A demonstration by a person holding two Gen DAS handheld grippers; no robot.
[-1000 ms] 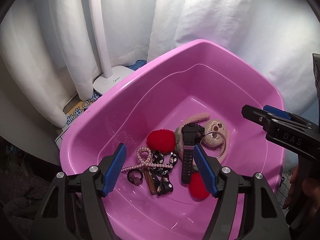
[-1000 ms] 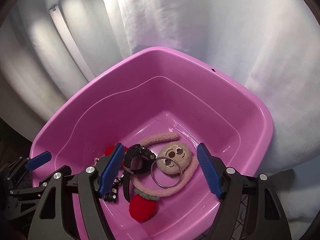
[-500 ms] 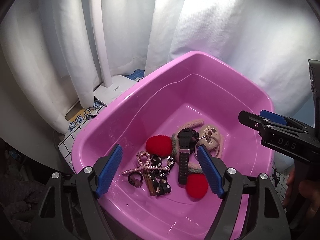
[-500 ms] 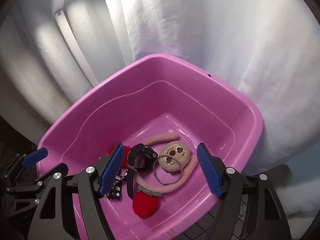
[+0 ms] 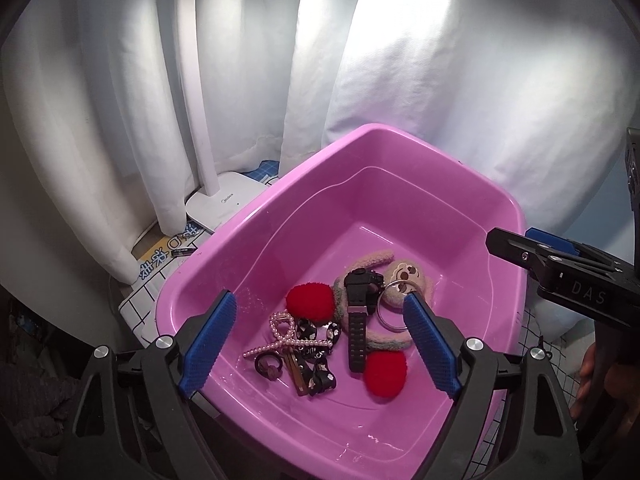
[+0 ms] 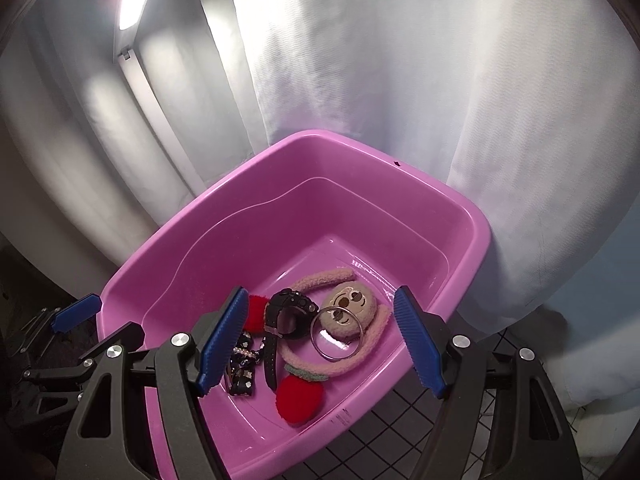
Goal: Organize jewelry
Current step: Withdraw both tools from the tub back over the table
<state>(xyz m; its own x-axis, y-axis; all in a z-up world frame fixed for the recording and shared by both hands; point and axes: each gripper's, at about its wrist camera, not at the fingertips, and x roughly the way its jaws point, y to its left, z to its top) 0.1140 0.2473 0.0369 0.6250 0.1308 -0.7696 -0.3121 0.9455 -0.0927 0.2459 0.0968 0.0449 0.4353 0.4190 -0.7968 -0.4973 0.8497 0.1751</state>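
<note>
Left wrist view: pink tub seen from above, on a grid-pattern mat, white curtain behind; white desk lamp by its far-left corner.
Right wrist view: same tub, seen from its other side.
L gripper: jaws opening, nothing btwn the blue pads, hovers over near rim of tub; holds nothing.
R gripper: jaws wide apart, empty, hovers over tub too; also seen at right edge of left view.
Jewelry location: all in tub, bunched in near half of floor; far half bare.
Watch: black, strap laid out straight, lies across the plush strap.
Plush charm: beige face w/ fuzzy pink strap curling round it, metal ring resting on it.
Red pom-poms: one left of watch, one nearer cam, at end of plush strap.
Pearl clip: pink beads, crossed shape, lies on top of black floral clips.
Small bits: dark ring/hair tie just beside pearl clip; brown bar clip under the pile, hard to make out.
Outside tub: no jewelry visible on mat in either view.
Progress (judgement): gathering looks done or close to it, since every piece seen sits in tub and both tools are empty.
Left to do (judgement): maybe nothing; if sorting is meant, pieces lie overlapped & unsorted, no dividers seen.
Risk (judgement): pearl clip tangled w/ floral clips, would lift together.
</note>
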